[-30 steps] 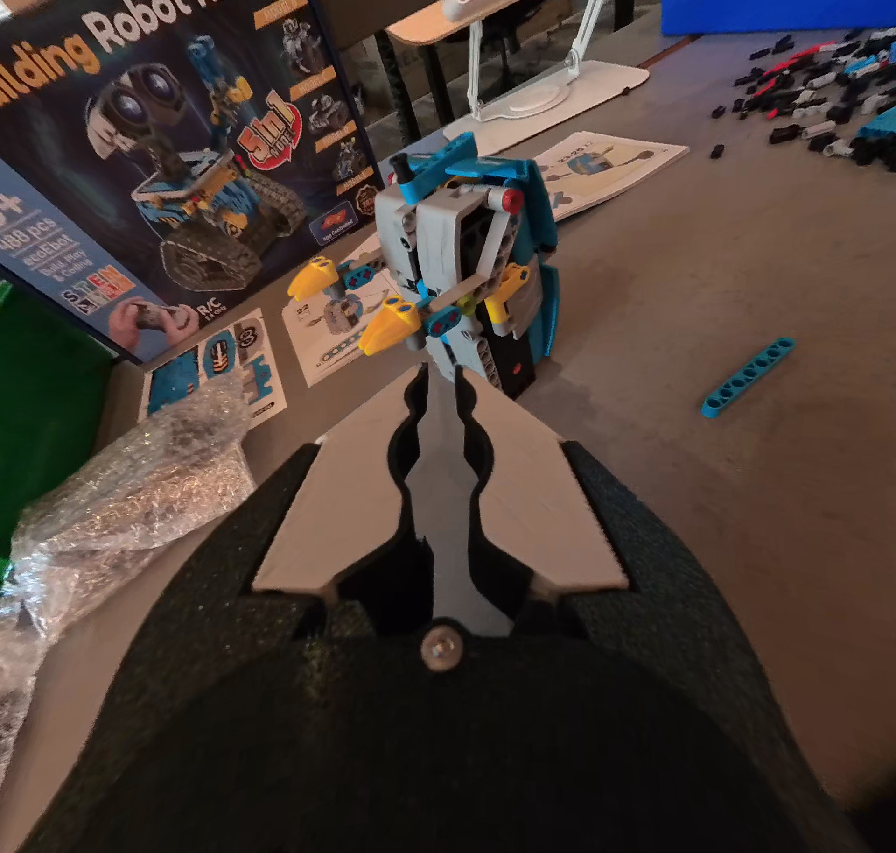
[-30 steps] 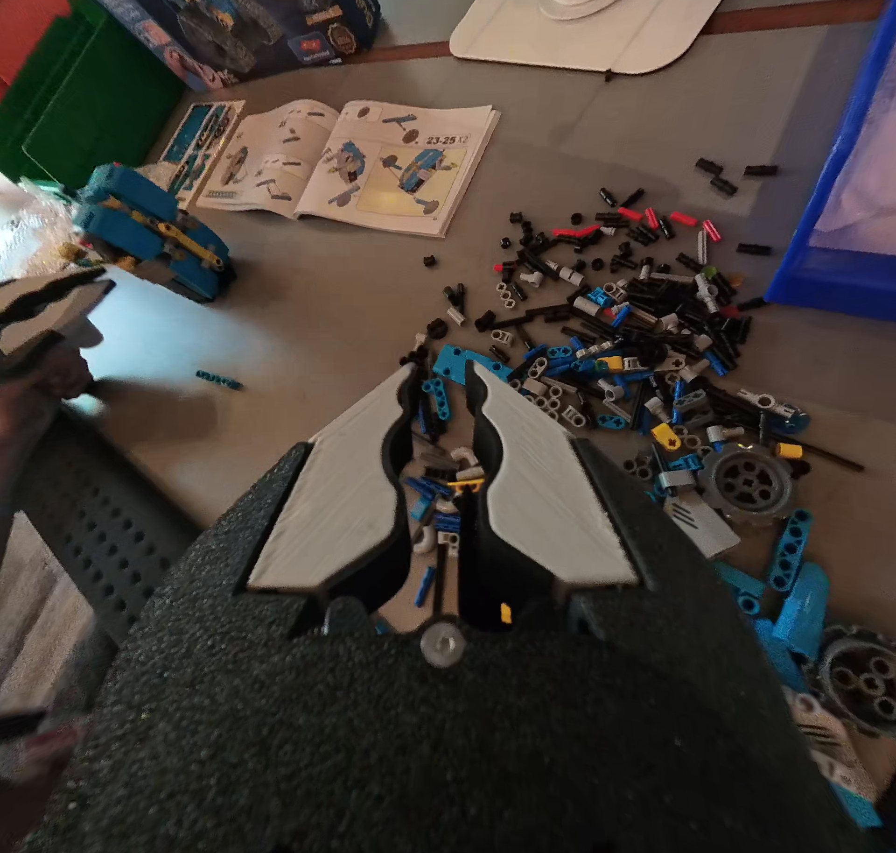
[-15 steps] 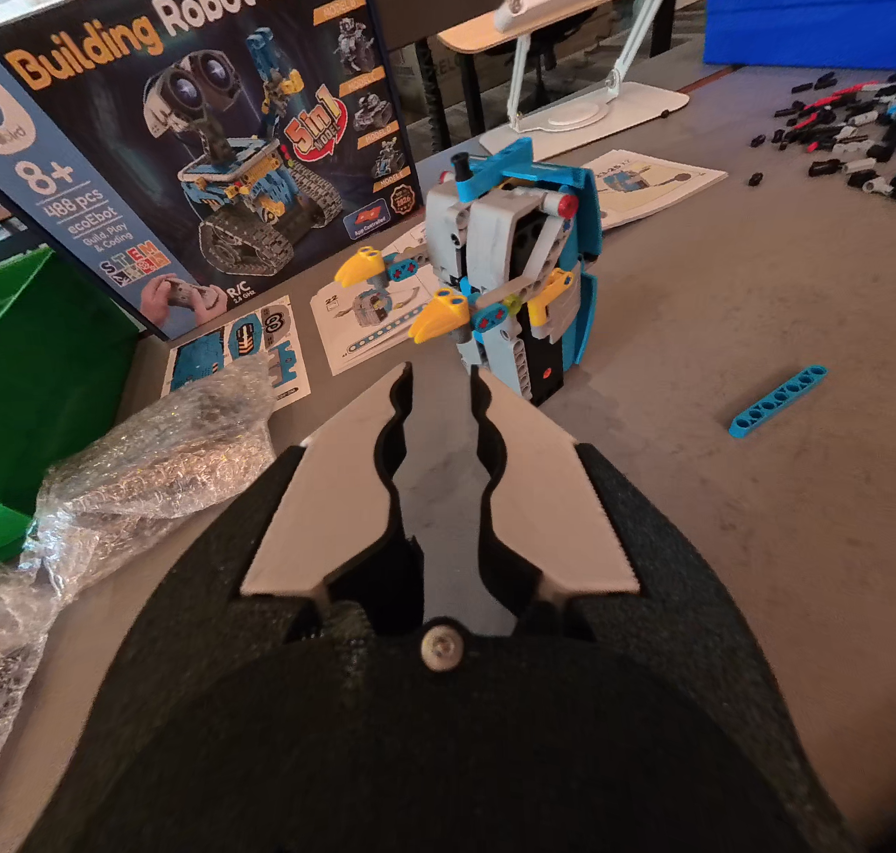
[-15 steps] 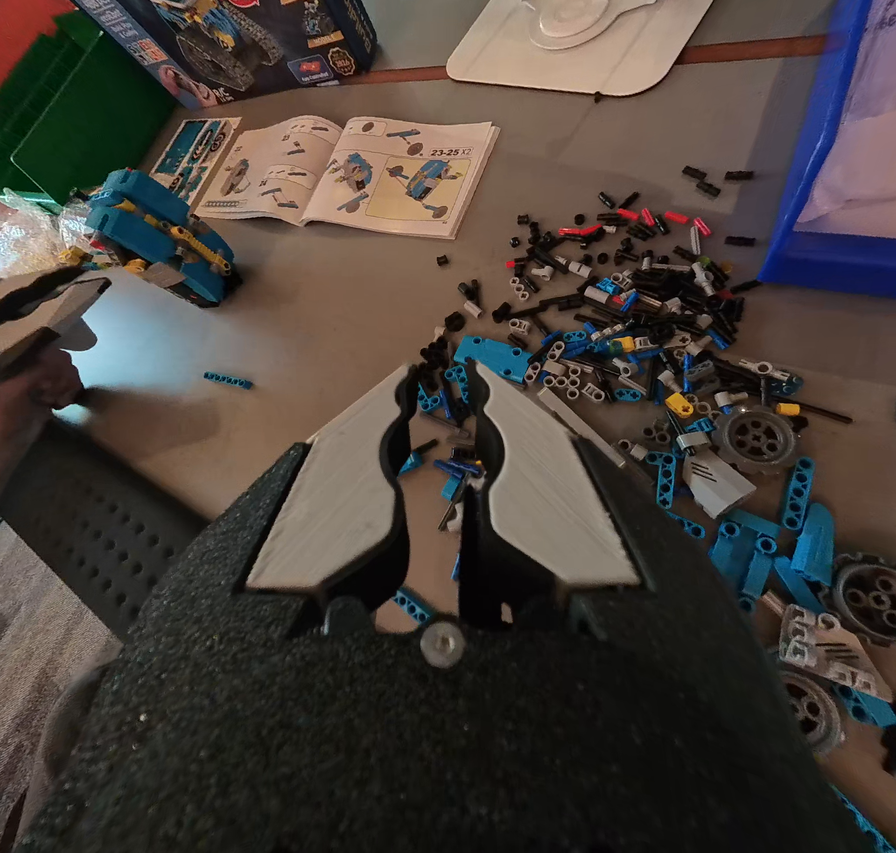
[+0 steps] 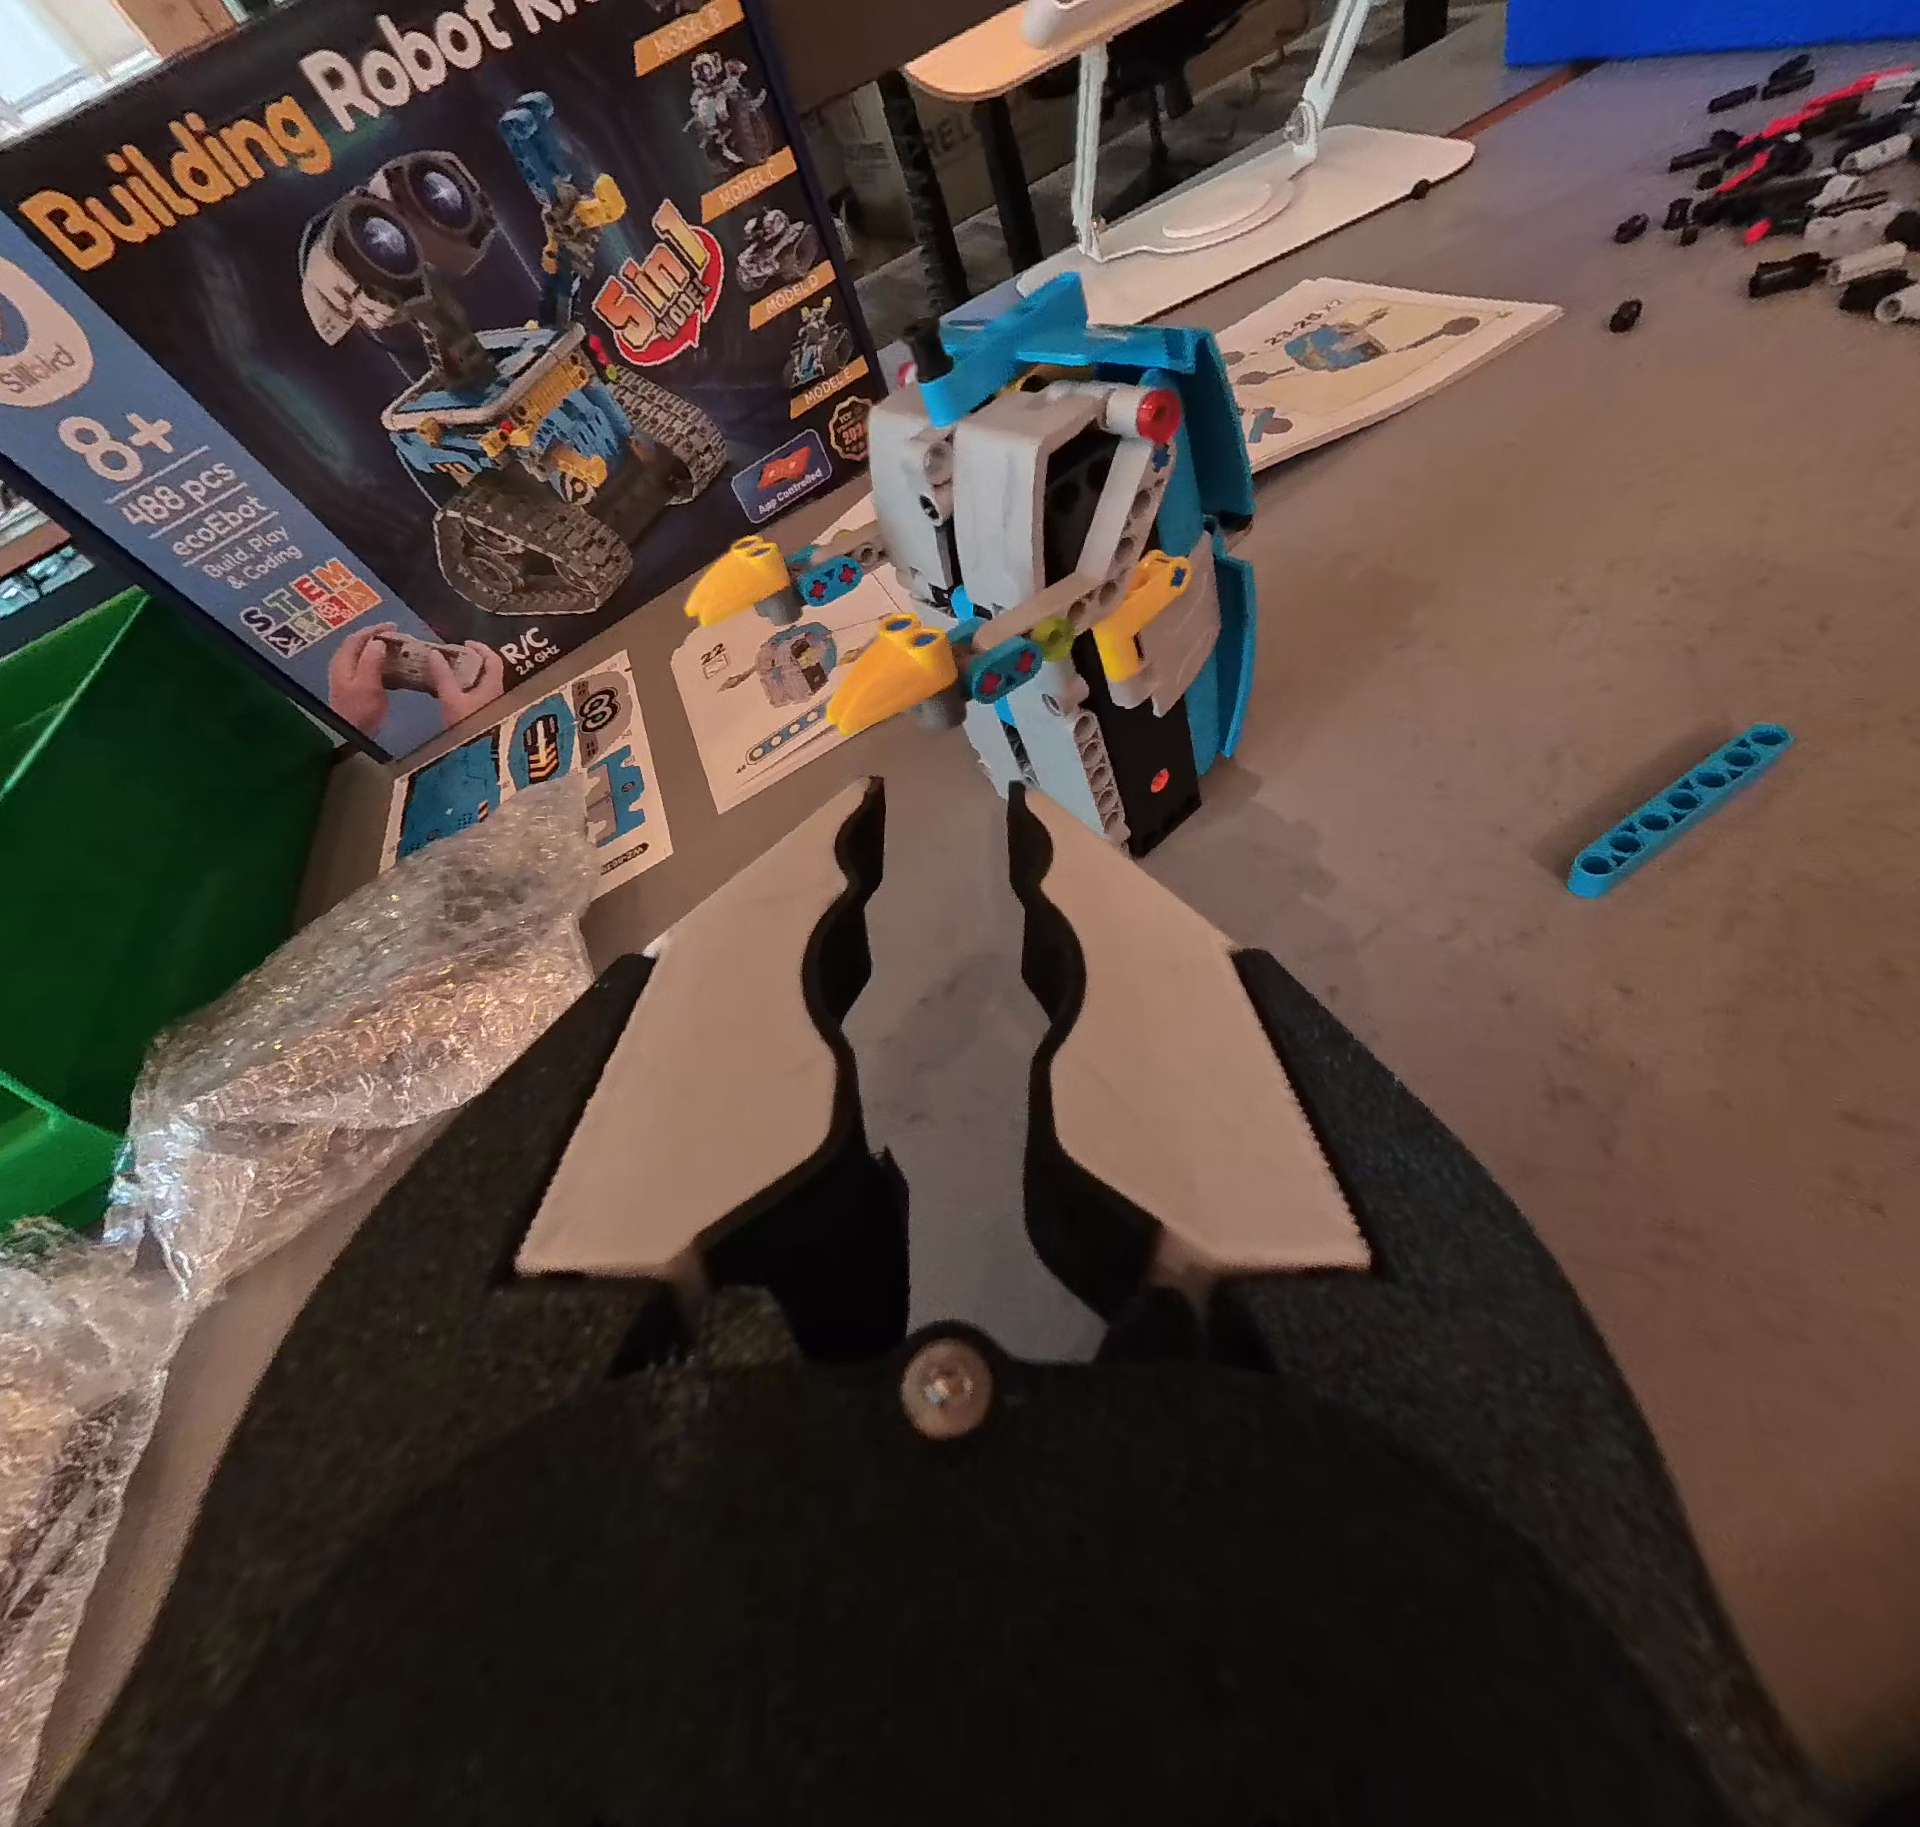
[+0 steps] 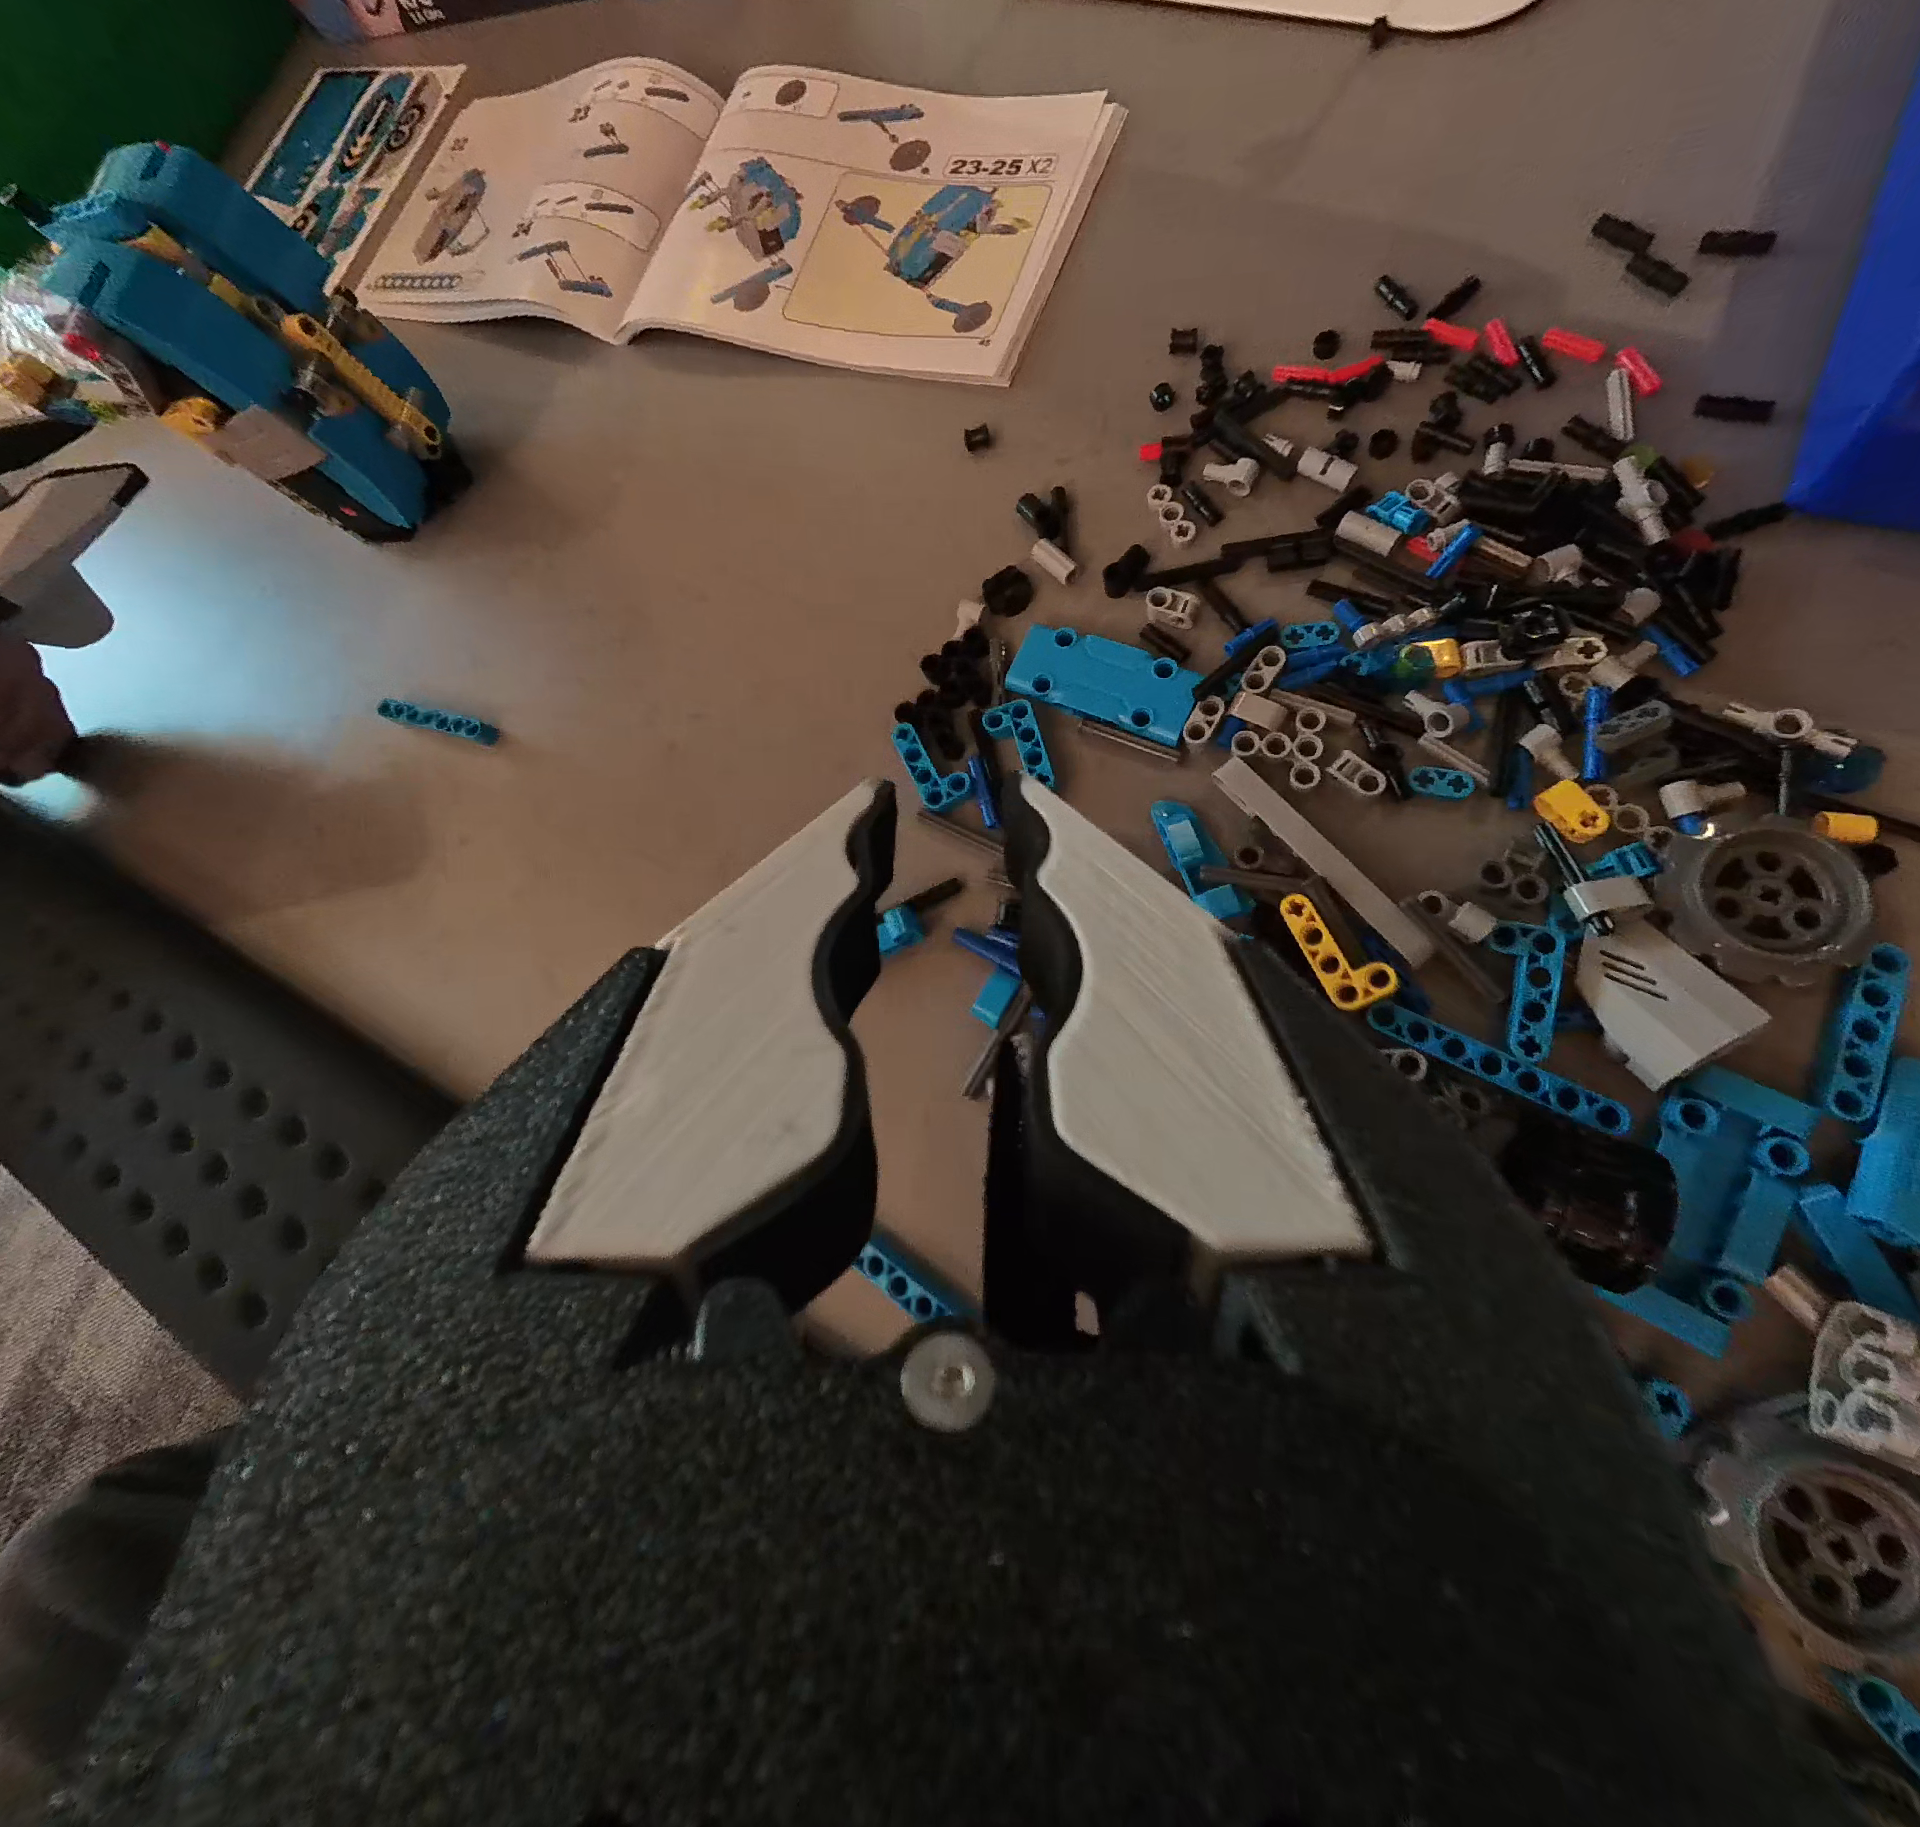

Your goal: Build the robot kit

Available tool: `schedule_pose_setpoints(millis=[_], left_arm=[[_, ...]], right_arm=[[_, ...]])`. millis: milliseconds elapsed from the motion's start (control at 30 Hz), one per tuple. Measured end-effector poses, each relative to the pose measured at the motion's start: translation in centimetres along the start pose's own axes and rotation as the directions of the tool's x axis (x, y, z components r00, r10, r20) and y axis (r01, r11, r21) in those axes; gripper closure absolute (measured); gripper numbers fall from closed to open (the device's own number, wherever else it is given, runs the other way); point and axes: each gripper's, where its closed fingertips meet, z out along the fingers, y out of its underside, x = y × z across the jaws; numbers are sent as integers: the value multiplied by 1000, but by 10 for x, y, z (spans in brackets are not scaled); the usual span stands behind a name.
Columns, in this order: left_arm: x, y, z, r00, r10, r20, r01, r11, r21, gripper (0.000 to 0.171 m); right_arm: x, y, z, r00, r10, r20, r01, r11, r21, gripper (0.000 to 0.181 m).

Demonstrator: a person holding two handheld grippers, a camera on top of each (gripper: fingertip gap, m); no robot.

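Left gripper [image 5: 943, 801]: parted narrowly, empty, hovering over grey table [image 5: 1455, 998]. Just ahead at 12 o'clock, apart from the tips: half-built blue-and-grey brick model [image 5: 1060, 551], upright. At 2 o'clock: lone blue beam [image 5: 1678, 809]. At 9 o'clock: crumpled bubble wrap [image 5: 343, 1029].

Right gripper [image 6: 948, 795]: parted narrowly, empty, poised above the near edge of a loose parts pile [image 6: 1455, 655]. At 12 o'clock: open instruction booklet [image 6: 748, 208]. At 10 o'clock: the model [image 6: 239, 333].

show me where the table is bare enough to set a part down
Bare table lies between the built model, the open booklet and the loose parts pile; only a lone blue beam sits there. The pile itself is crowded.
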Motion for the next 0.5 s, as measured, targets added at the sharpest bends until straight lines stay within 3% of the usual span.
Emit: schedule_pose_setpoints(millis=[300, 500], left_arm=[[1, 1, 1, 1000, 25, 11, -25, 1000, -10, 148], [-3, 5, 5, 999, 26, 43, -24, 999, -39, 148]], right_arm=[[-8, -2, 10, 998, 33, 46, -34, 999, 41, 160], [-5, 9, 8, 998, -44, 42, 43, 999, 19, 160]])
